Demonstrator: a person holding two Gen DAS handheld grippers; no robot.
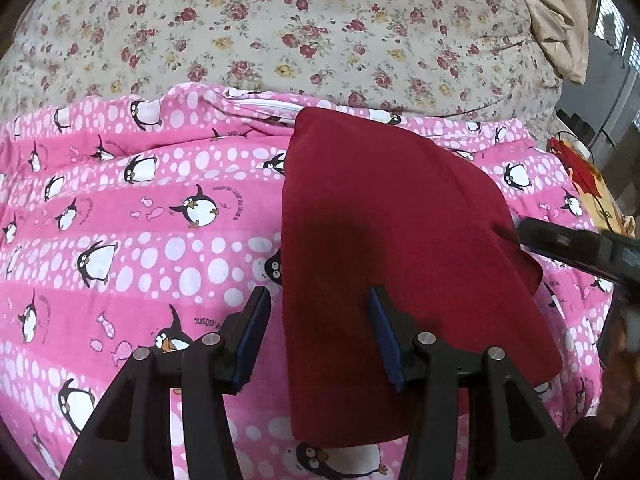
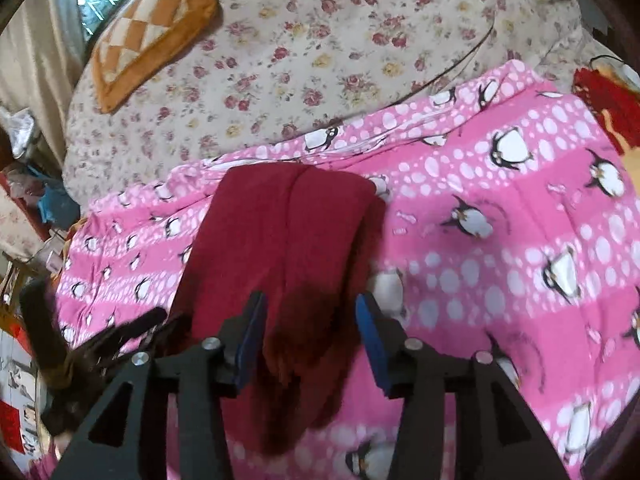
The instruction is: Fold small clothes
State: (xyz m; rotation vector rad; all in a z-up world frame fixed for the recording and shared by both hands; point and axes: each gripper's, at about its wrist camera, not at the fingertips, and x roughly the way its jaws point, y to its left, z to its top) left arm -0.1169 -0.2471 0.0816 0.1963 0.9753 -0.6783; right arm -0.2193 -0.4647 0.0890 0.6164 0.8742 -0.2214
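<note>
below both grippers lies a dark red garment point(image 1: 392, 248), folded into a long strip on the pink penguin blanket point(image 1: 132, 216), which serves as the landmark. the garment sits near the blanket's middle, its far end close to the blanket's far edge where the floral sheet point(image 1: 280, 32) begins. the left gripper point(image 1: 318, 336) has its jaws apart, nothing pinched: one blue pad hangs over bare blanket, the other over the garment's near left edge. the right gripper point(image 2: 310, 336) also has its jaws apart, the garment's near end showing between them, not clamped. an orange checked cushion point(image 2: 148, 36) lies beyond the blanket on the sheet.
</note>
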